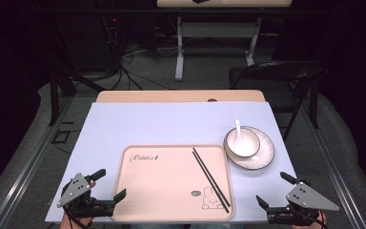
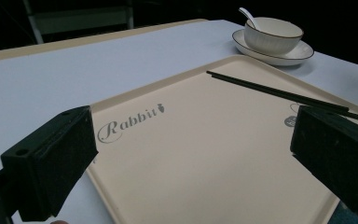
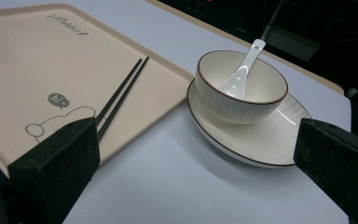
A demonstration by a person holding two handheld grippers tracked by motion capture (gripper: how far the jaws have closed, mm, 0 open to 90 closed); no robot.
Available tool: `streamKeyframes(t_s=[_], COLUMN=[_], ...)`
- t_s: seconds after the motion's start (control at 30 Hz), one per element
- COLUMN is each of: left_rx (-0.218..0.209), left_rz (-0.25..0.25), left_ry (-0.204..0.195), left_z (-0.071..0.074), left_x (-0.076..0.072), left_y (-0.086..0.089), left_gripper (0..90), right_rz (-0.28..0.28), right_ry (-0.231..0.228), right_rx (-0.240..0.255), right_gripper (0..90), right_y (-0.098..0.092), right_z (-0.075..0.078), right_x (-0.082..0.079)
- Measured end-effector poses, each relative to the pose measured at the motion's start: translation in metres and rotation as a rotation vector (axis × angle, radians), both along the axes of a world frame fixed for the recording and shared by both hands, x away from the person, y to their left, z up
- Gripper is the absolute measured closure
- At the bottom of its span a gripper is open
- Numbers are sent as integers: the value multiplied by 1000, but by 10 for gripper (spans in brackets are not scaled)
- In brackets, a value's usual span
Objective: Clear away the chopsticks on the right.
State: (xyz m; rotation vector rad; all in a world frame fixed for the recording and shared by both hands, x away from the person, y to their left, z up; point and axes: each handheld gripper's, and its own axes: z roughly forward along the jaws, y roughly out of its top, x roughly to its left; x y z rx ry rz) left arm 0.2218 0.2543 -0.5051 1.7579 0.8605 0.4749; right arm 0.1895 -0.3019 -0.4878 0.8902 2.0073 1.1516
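Note:
A beige tray [image 1: 162,181] printed with "Rabbit" and a bunny lies at the table's front middle. Two black chopsticks [image 1: 210,179] lie on its right side, also seen as chopsticks [image 2: 279,93] and chopsticks [image 3: 121,95]. Right of the tray, a white bowl [image 1: 242,141] with a white spoon [image 1: 238,129] sits on a white plate [image 1: 263,155]; the bowl [image 3: 240,88] is close ahead in the right gripper view. My left gripper [image 1: 108,185] stands open at the tray's front left corner. My right gripper [image 1: 275,190] stands open near the front right edge, empty.
A pale blue mat [image 1: 171,124] covers the wooden table [image 1: 181,96]. A dark folding chair [image 1: 281,74] stands beyond the table's far right corner. Cables [image 1: 124,57] and another table's legs [image 1: 178,47] lie on the floor farther back.

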Motion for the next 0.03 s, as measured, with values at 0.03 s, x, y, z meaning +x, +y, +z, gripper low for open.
streamKeyframes(t_s=[0.03], left_rx=[-1], left_rz=[-3], left_ry=[1], left_z=[0], left_x=[0], left_y=[0], left_gripper=[1], right_rz=[-3], right_ry=[-6], right_rx=[-3], right_gripper=[0], right_y=[0], right_z=[0], right_x=[0])
